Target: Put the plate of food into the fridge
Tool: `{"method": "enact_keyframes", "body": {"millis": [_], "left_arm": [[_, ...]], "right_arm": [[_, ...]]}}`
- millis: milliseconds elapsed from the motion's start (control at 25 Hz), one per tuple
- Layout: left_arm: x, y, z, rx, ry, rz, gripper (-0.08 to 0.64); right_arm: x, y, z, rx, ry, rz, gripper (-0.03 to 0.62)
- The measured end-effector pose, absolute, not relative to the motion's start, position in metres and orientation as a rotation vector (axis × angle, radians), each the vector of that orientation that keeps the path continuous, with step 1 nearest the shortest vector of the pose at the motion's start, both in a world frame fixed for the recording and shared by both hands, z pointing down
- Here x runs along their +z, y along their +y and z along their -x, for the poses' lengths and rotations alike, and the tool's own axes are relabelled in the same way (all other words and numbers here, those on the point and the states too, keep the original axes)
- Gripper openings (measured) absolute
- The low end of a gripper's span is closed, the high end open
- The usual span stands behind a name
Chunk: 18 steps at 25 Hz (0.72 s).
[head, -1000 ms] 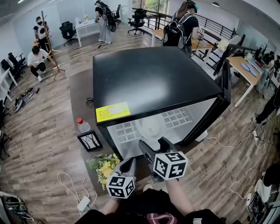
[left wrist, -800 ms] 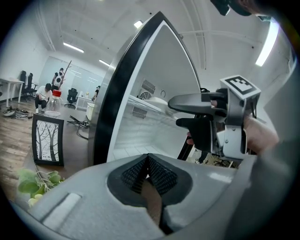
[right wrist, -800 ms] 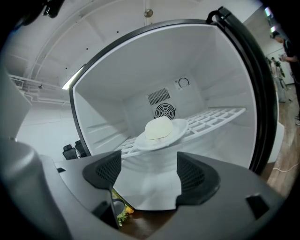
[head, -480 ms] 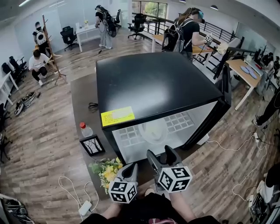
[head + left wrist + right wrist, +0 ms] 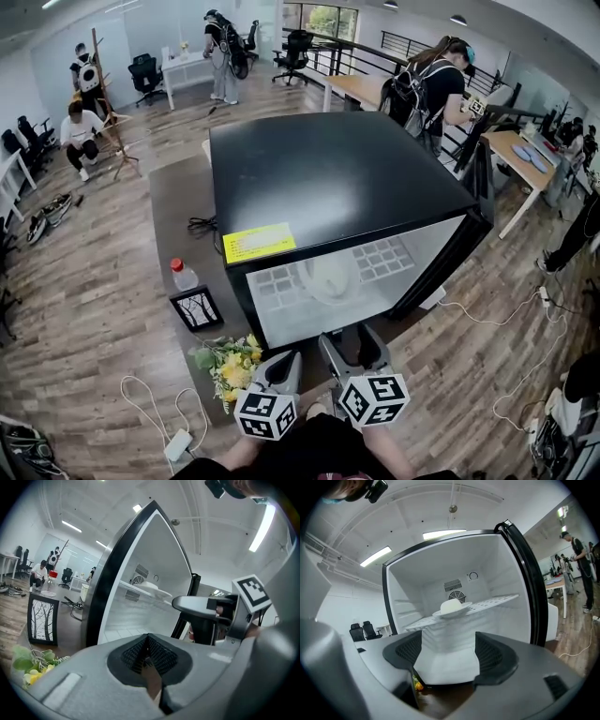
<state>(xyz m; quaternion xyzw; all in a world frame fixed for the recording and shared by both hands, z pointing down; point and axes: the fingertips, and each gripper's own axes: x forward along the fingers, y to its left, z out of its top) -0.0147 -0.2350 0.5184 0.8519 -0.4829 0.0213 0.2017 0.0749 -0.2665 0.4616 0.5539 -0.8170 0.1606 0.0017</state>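
1. Left tongs (image 5: 148, 651) are clenched on nothing. Right tongs (image 5: 448, 654) are released and empty.
2. Plate of food (image 5: 452, 608) sits on the wire shelf (image 5: 499, 601) inside the open fridge (image 5: 330, 171).
3. Looks stiff, breakable and probably lightish, so I'd pinch the rim and keep it level.

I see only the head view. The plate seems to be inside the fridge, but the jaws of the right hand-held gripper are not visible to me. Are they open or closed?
Observer: Open. The right gripper view shows the right hand-held gripper with its jaws apart and nothing between them.
Operator: And the left one?
Observer: The left hand-held gripper has its jaws together, closed on nothing.
Operator: Does the plate really rest on a shelf?
Observer: Yes. The plate sits on the wire shelf, with a white mound of food on it.
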Motion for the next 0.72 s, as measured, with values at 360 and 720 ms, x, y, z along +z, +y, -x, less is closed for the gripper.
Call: {"method": "enact_keyframes", "body": {"millis": [360, 720], "left_arm": [[0.509, -0.226, 0.012, 0.036, -1.327, -2.428, 0.006], [0.505, -0.217, 0.004, 0.028, -1.284, -2.476, 0.006]], "right_arm": [[0.485, -0.239, -0.083, 0.477, -2.490, -1.775, 0.325], [0.499, -0.218, -0.101, 0.415, -2.373, -1.859, 0.287]]}}
